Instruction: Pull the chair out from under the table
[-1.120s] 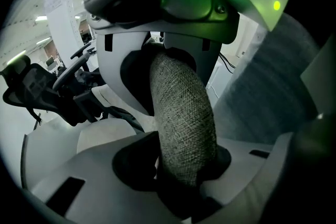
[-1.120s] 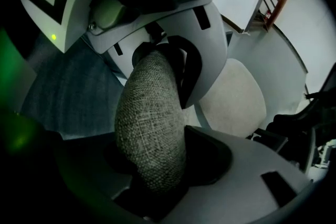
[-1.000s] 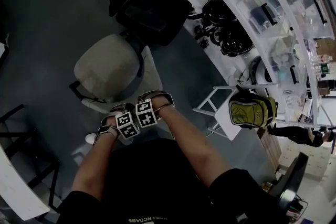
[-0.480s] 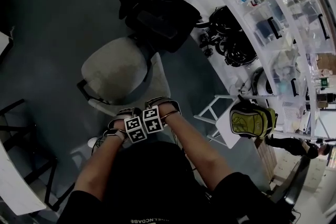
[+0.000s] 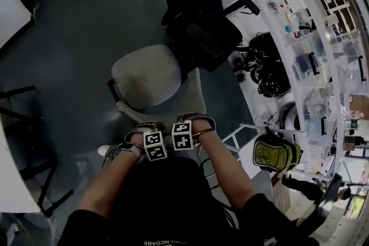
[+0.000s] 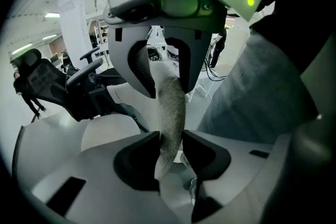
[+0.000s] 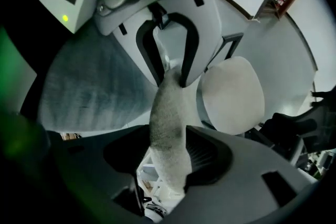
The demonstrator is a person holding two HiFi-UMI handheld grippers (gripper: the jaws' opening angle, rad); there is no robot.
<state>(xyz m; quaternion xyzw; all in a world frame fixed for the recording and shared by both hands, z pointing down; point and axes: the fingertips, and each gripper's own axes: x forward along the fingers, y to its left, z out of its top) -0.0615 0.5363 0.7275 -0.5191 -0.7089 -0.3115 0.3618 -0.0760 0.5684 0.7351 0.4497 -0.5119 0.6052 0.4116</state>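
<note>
Fingers [image 6: 137, 159] of the left gripper [image 6: 169, 153] pinch the top edge of the grey chair's [image 5: 147, 75] backrest [image 6: 171, 107], with the fuzzy fabric squeezed between the dark pads. Just to the right, fingers [image 7: 212, 157] of the right gripper [image 7: 169, 157] pinch the same edge in the same way. From above, the two marker cubes sit side by side, almost touching, at the near side of the chair, and both grippers point steeply down at it.

At the far left a white table [image 5: 12, 181] runs along the edge of the room, with dark frame legs under it. The chair stands well apart from it on the open dark floor [image 5: 69, 49], right in front of the person. Its seat is on the far side and its backrest is on the near side, under the grippers. A black chair [image 5: 199, 20] stands just beyond it, up and to the right. Further right, clear shelves [image 5: 314, 55] hold boxes and coiled cables, and a yellow-green backpack [image 5: 275, 152] sits on a white stand near the person's right arm.
</note>
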